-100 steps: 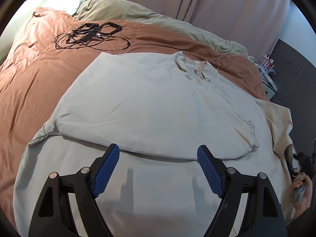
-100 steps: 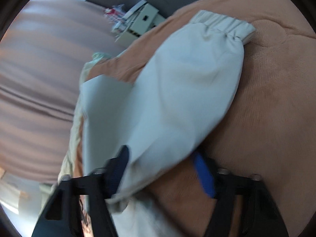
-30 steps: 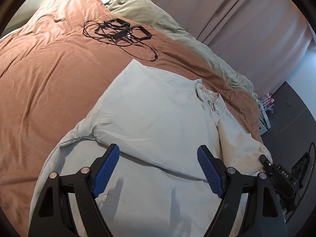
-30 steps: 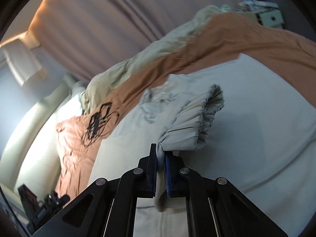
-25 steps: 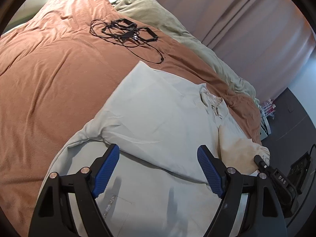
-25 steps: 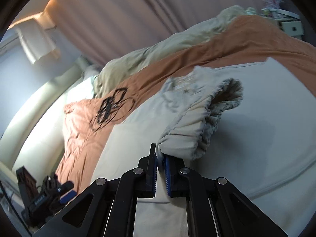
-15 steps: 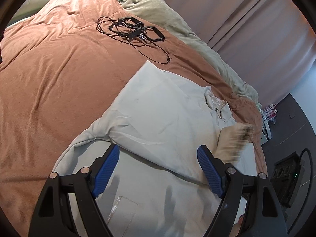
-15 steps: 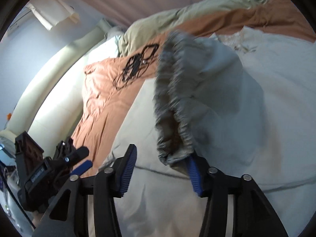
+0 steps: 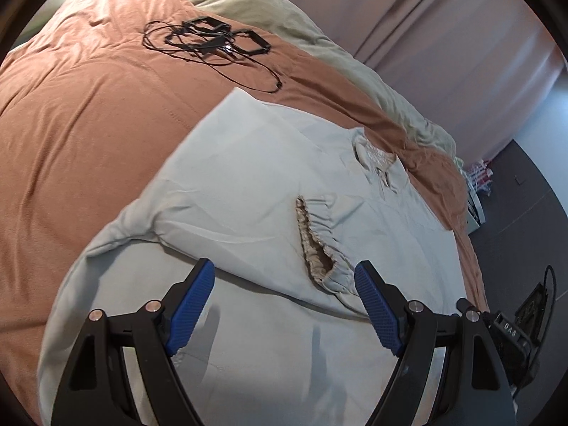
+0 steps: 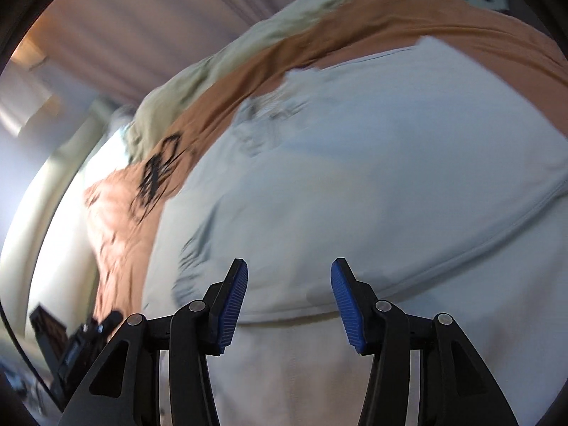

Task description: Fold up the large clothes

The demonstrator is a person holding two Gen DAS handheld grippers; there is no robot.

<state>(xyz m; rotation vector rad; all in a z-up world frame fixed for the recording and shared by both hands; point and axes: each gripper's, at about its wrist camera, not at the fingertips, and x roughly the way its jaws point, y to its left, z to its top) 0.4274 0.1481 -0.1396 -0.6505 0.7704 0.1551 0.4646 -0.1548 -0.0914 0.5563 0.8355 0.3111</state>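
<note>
A large pale grey garment (image 9: 248,184) lies spread on the rust-coloured bed cover (image 9: 81,106). Its right sleeve is folded across the chest, and the elastic cuff (image 9: 316,238) rests open on the body. Its collar (image 9: 376,152) points toward the far side. My left gripper (image 9: 284,305) is open and empty above the lower part of the garment. My right gripper (image 10: 289,301) is open and empty over the garment (image 10: 355,177); that view is blurred by motion. The right gripper's body (image 9: 507,333) shows at the lower right of the left wrist view.
A tangle of black cables and straps (image 9: 209,39) lies on the bed cover beyond the garment. A beige blanket (image 9: 284,32) is bunched along the far edge by pink curtains (image 9: 443,35). Dark floor (image 9: 525,220) lies to the right of the bed.
My right gripper carried the sleeve cuff across the garment, opened and let it drop onto the chest, then drew back. The left gripper stayed open and shifted its view slightly.
</note>
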